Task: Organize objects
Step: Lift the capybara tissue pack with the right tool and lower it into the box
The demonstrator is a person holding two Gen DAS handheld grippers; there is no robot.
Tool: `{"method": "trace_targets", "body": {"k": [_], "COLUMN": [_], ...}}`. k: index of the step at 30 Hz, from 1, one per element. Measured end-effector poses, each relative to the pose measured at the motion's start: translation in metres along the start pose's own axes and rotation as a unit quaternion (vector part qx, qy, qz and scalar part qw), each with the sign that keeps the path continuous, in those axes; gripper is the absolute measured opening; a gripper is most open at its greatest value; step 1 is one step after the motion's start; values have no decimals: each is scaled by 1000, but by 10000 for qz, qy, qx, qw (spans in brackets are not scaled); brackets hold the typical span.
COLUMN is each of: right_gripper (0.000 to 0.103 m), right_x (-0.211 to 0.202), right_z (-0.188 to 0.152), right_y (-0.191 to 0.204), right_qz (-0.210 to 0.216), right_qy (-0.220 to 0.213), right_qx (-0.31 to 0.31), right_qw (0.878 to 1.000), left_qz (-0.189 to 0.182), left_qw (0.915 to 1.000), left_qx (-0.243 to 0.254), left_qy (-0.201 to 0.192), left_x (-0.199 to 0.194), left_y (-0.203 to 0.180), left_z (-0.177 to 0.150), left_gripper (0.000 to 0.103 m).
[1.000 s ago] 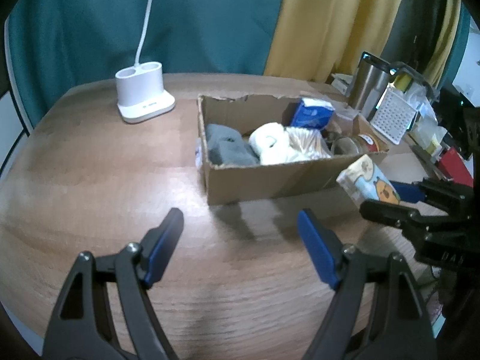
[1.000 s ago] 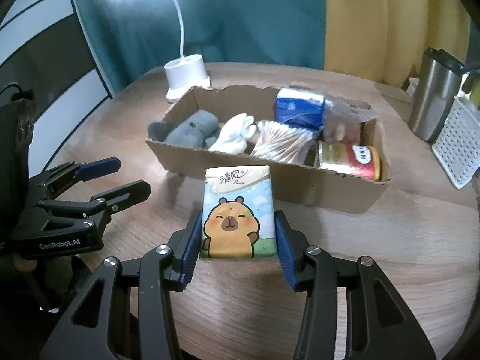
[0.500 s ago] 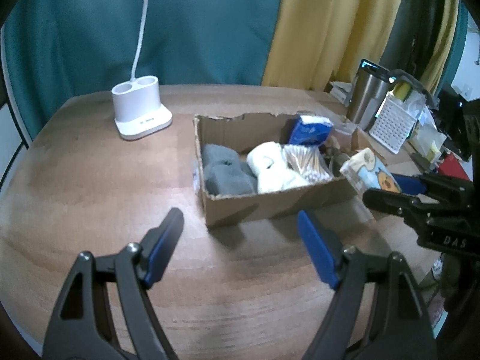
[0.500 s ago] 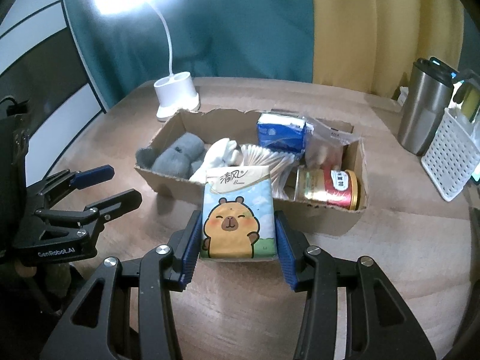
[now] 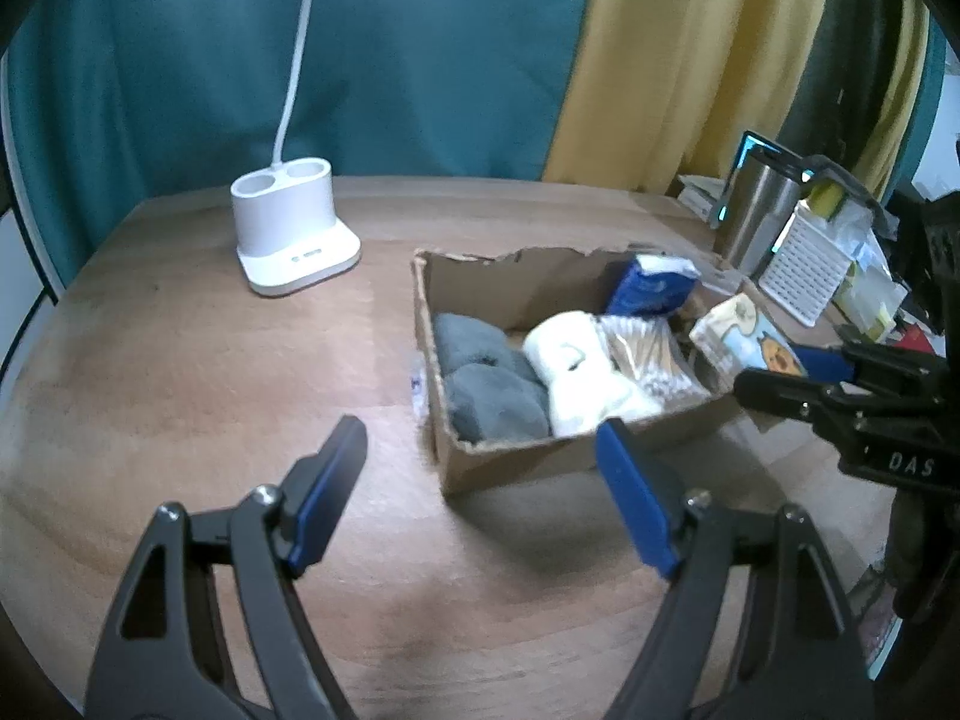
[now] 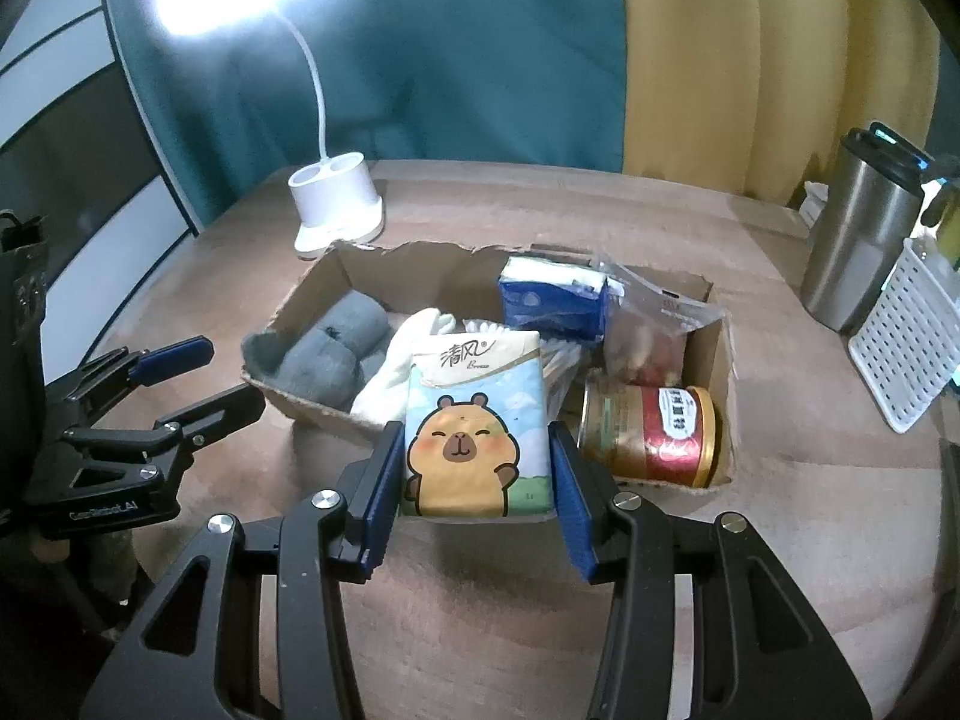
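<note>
My right gripper (image 6: 477,474) is shut on a tissue pack with a cartoon capybara (image 6: 477,426) and holds it over the near wall of an open cardboard box (image 6: 420,267). The pack also shows in the left wrist view (image 5: 741,339). The box holds grey socks (image 6: 336,354), a white glove (image 6: 402,360), cotton swabs (image 5: 645,354), a blue tissue pack (image 6: 549,300), a clear snack bag (image 6: 651,324) and a red can (image 6: 651,435). My left gripper (image 5: 480,486) is open and empty, above the table just left of the box.
A white lamp base (image 5: 291,225) stands at the back left of the wooden table (image 5: 180,360). A steel tumbler (image 6: 858,240) and a white perforated basket (image 6: 906,348) stand to the right of the box. Curtains hang behind.
My right gripper has lifted the capybara pack and carried it forward over the box's near edge. My left gripper has risen and drawn back a little, still open.
</note>
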State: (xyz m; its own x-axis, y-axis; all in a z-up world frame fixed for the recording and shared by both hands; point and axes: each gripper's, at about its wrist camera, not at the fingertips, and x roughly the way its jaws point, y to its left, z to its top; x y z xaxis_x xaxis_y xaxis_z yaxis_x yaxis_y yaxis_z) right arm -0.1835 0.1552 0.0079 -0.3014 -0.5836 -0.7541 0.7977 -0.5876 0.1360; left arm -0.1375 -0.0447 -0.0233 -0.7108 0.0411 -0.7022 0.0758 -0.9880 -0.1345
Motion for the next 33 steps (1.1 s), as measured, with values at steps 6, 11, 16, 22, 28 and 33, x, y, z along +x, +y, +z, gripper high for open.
{"method": "trace_targets", "body": {"k": [6,11,16,22,28,33], "right_gripper": [49,49,49,49,49,49], "right_x": [8,16,25,38,49,53], "right_z": [7,13,19,23,22,20], "right_y": [-1,-5,-8,-9,-10,-8], "right_qz": [-10,-14,-29,-27,57,-12], "right_qy": [30,57,108,208,335,395], "right_qx": [9,45,93,110,195,205], "right_qw": [10000,10000,9999,9997,9992,9990], "left_qz": [14,25,52,201,149,133], "left_qw": [10000,9999,9998,9996,9996,9998], "left_qx": [-32,-67,-73,-61,-78,-85], "left_qy": [30,87,152,200,218,126], "left_x": [8,17,27,37,40,35], "left_y": [6,10,15,21,24,25], "left_z": [5,7,8,10,11,14], "left_gripper": [80,80,80,80,80,80]}}
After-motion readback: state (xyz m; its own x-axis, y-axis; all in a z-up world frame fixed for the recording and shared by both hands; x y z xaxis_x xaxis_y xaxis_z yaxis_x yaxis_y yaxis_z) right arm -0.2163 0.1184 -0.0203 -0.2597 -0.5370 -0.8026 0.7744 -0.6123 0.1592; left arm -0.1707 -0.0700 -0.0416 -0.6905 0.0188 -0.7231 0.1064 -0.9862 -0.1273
